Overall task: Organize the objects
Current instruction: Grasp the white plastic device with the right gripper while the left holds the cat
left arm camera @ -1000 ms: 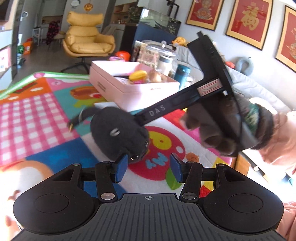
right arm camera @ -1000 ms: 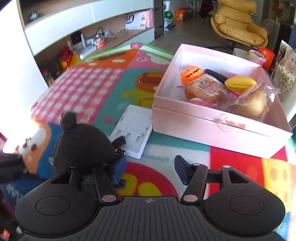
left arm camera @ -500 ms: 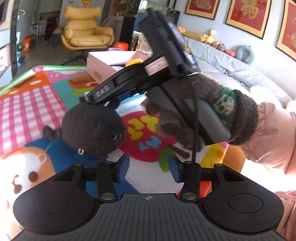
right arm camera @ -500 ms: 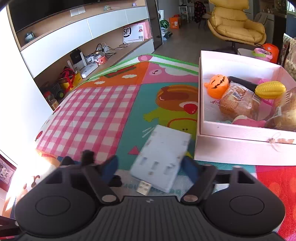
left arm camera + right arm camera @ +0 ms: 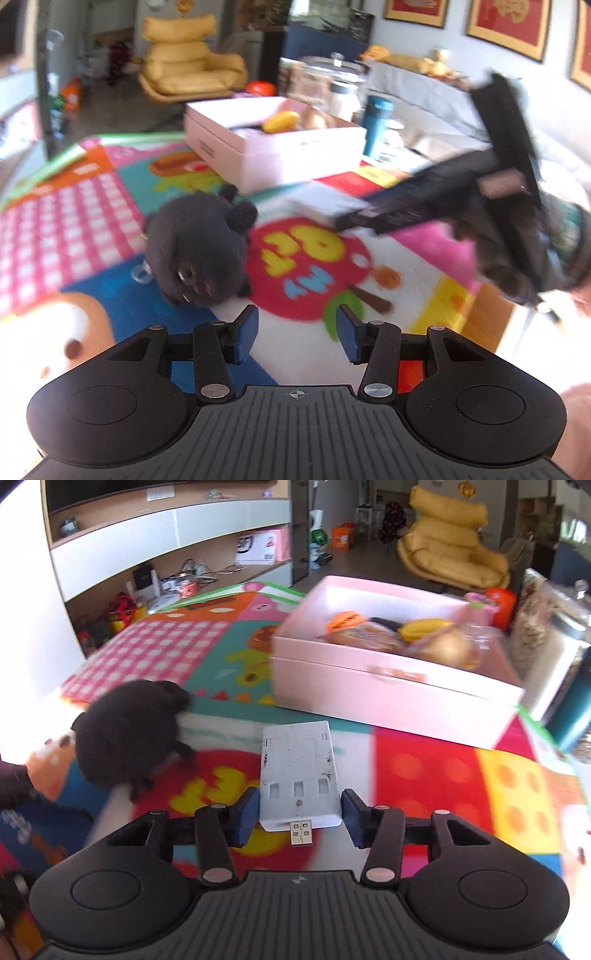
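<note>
Between hand-held gripper point(image 5: 295, 818) pads: white card point(image 5: 298, 771).

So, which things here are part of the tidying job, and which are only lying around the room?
Part of the job:
- white USB device, between the closing pads of the right gripper
- black plush toy, on the mat
- pink box, already holding toy food
- left gripper, open, empty

Only lying about:
- yellow armchair
- teal bottle
- shelf clutter

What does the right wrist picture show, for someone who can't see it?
The right gripper is closing around a white USB charger lying on a colourful play mat. A black plush toy sits left, a pink box behind.
</note>
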Demonstrator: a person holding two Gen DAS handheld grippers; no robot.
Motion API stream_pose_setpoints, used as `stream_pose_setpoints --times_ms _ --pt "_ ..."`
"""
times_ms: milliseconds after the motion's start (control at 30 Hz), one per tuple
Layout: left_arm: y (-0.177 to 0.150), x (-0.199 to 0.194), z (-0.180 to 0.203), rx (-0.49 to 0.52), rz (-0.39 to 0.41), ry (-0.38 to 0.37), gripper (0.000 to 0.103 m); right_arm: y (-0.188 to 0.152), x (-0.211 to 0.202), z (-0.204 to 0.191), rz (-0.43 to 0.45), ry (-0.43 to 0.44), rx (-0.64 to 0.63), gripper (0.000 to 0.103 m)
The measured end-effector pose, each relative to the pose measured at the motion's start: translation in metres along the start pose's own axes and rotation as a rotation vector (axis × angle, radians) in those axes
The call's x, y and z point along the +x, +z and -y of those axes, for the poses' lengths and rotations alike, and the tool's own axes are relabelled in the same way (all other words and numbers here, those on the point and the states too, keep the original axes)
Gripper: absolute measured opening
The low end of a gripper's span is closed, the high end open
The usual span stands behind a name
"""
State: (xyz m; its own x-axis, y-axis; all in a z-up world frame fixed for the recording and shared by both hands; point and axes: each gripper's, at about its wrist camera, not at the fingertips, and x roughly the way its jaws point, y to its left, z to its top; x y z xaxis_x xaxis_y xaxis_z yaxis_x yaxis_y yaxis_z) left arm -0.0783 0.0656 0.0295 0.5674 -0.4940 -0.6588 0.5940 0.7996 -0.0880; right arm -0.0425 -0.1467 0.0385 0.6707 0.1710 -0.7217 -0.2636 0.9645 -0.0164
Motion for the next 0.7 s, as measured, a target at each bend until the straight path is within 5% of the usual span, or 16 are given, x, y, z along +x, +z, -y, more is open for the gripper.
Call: stream_pose_setpoints --times_ms 33,167,267,400,500,600,700 --pt "0.003 0.003 0.004 0.011 -0.001 0.032 0.051 -0.004 -0.003 0.006 0.009 -0.022 0.008 0.049" --pt "0.01 0.02 0.019 0.024 -0.037 0.038 0.051 -0.018 -0.01 0.029 0.067 -0.053 0.11 0.091" --pt "0.009 0.03 0.036 0.056 -0.07 -0.004 0.051 -0.027 -0.01 0.044 0.098 -0.038 0.204 0.095" --pt "0.005 0.04 0.059 0.135 -0.097 -0.019 0.073 -0.041 -0.007 0.06 0.139 -0.01 0.328 0.103" --pt "0.006 0.037 0.065 0.135 -0.097 -0.048 0.07 -0.044 -0.011 0.064 0.172 0.0 0.353 0.103" --pt "0.017 0.01 0.064 0.123 0.015 -0.025 0.068 -0.046 -0.011 0.068 0.176 0.003 0.382 0.103" --pt "0.033 -0.016 0.048 0.072 0.148 0.124 0.068 -0.048 -0.011 0.07 0.187 0.008 0.397 0.103"
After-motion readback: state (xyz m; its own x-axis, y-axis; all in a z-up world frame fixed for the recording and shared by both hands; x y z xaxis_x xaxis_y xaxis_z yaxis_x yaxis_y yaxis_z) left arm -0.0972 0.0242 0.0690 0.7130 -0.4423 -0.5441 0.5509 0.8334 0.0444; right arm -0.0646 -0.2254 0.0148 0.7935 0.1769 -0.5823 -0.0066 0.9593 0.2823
